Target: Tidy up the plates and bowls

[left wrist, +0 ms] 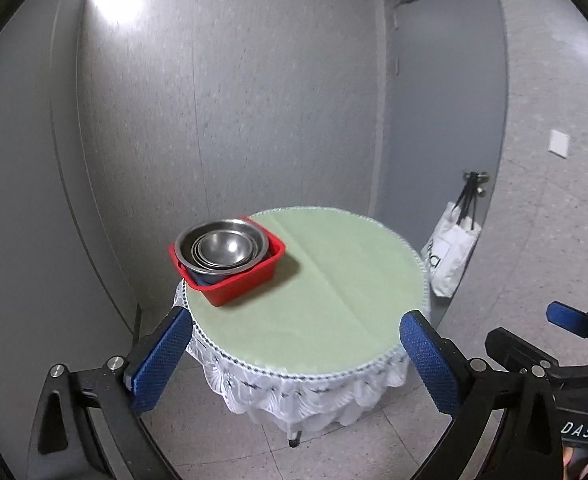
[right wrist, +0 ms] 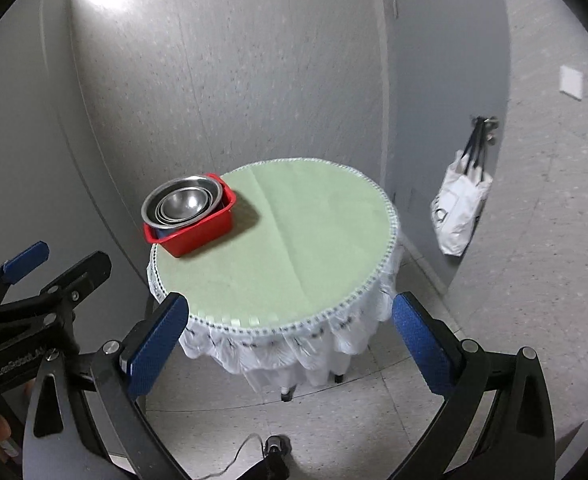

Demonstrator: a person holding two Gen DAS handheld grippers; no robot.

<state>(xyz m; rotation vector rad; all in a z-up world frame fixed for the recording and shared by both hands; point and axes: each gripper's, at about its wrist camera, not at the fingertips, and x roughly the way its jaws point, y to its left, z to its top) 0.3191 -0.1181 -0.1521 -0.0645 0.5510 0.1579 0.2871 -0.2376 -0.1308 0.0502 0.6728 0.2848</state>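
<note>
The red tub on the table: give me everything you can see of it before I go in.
The red tub is a rectangular bin, plastic by its look, with a rolled rim and plain sides. It sits upright on the green tablecloth, at the round table's left edge as both wrist views show it. A nest of steel bowls fills it, the largest bowl's rim standing higher than the tub's own and overhanging its far side. Something dark lies under the bowls; I cannot tell what. Neither gripper touches it.

bowls (left wrist: 221, 249): about four steel, nested, left of centre | red tub (left wrist: 237, 280): 1 | round table (left wrist: 334, 280): 1, centre | white tote bag (left wrist: 452, 256): 1, right | door (left wrist: 446, 100): 1, upper right
</note>
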